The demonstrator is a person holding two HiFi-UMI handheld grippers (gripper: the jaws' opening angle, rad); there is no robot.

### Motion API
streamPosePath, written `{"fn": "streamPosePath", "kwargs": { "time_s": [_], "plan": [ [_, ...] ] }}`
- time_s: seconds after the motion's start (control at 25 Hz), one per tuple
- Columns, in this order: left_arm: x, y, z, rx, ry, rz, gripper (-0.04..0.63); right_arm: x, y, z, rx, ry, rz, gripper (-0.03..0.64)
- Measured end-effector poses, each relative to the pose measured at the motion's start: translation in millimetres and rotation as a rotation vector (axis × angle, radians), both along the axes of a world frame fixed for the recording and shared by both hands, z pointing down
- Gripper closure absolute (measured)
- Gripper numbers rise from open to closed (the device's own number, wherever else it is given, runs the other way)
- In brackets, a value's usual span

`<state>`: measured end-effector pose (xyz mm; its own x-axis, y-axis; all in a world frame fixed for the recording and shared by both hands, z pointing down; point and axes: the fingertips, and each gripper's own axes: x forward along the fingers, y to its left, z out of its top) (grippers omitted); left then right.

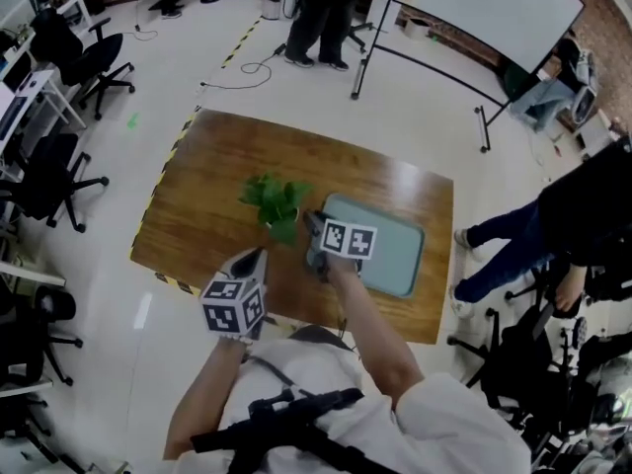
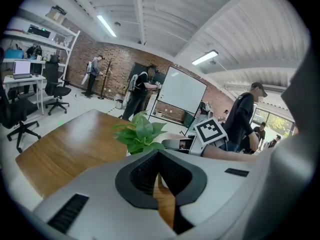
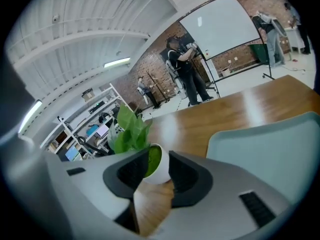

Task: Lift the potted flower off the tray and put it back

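The potted flower [image 1: 275,203] has broad green leaves and a small white pot [image 3: 158,174]. It stands on the bare wooden table [image 1: 217,176], just left of the pale green tray [image 1: 395,257]. My right gripper [image 1: 314,223] reaches in from the tray side. Its jaws stand wide open, with the pot in the gap between the fingertips [image 3: 129,173]; I see no squeeze on it. My left gripper [image 1: 259,255] hovers near the front edge, short of the plant [image 2: 140,134]. It is shut and empty. The tray [image 3: 270,144] is bare.
Yellow-black tape marks the table's left edge [image 1: 168,161]. Office chairs [image 1: 59,176] stand to the left. Two people [image 1: 321,13] and a whiteboard [image 1: 494,3] are beyond the table's far side. A seated person [image 1: 553,225] is close on the right.
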<state>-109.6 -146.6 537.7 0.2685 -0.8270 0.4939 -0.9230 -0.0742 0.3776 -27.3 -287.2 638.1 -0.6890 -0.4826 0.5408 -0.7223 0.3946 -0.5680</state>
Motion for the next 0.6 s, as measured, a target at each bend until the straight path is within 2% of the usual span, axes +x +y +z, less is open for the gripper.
{"fn": "streamPosePath", "kwargs": {
  "time_s": [0.36, 0.6],
  "plan": [
    [-11.9, 1.9, 10.0, -0.030, -0.016, -0.066, 0.595, -31.3, -16.8, 44.2, -0.079, 0.019, -0.065, 0.493],
    [-24.6, 12.7, 15.7, -0.050, -0.020, -0.116, 0.595, -46.6, -18.3, 52.2, -0.093, 0.027, -0.076, 0.508]
  ]
}}
